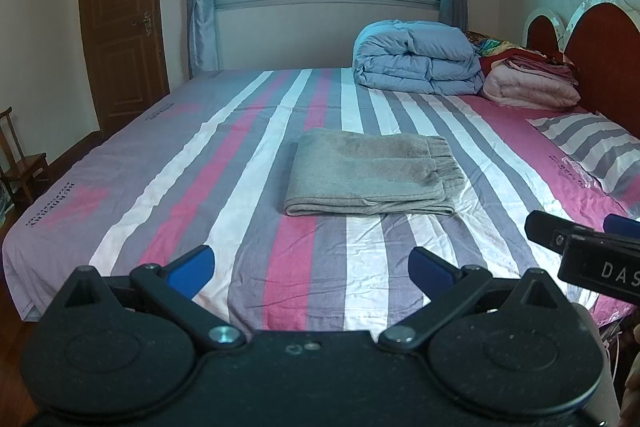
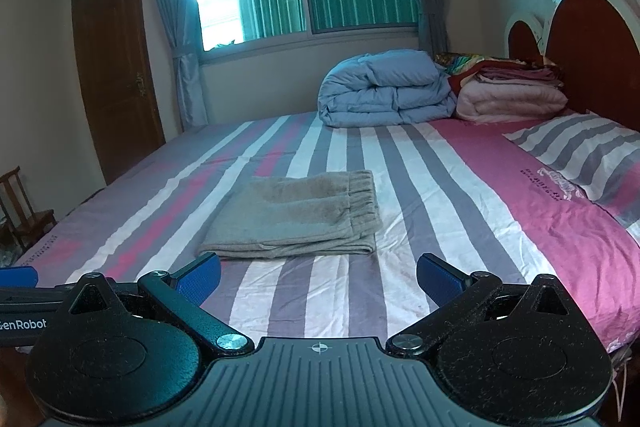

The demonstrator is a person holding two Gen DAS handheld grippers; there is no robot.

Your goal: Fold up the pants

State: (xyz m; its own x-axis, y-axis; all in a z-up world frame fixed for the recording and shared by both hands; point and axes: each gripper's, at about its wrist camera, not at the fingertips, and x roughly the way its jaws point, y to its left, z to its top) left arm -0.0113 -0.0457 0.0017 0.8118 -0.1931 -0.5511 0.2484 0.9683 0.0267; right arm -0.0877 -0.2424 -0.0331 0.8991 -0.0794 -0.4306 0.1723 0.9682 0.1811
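left wrist view: the pants [image 1: 370, 173] lie folded mid-bed, clear of every edge, long axis across your view, waistband toward the headboard. your left gripper [image 1: 312, 267] and right gripper [image 2: 318, 273] both gape empty, well short; right sits nearer.

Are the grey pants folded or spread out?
Folded. The grey pants lie on the bed as a compact rectangle with stacked layers along the near edge.
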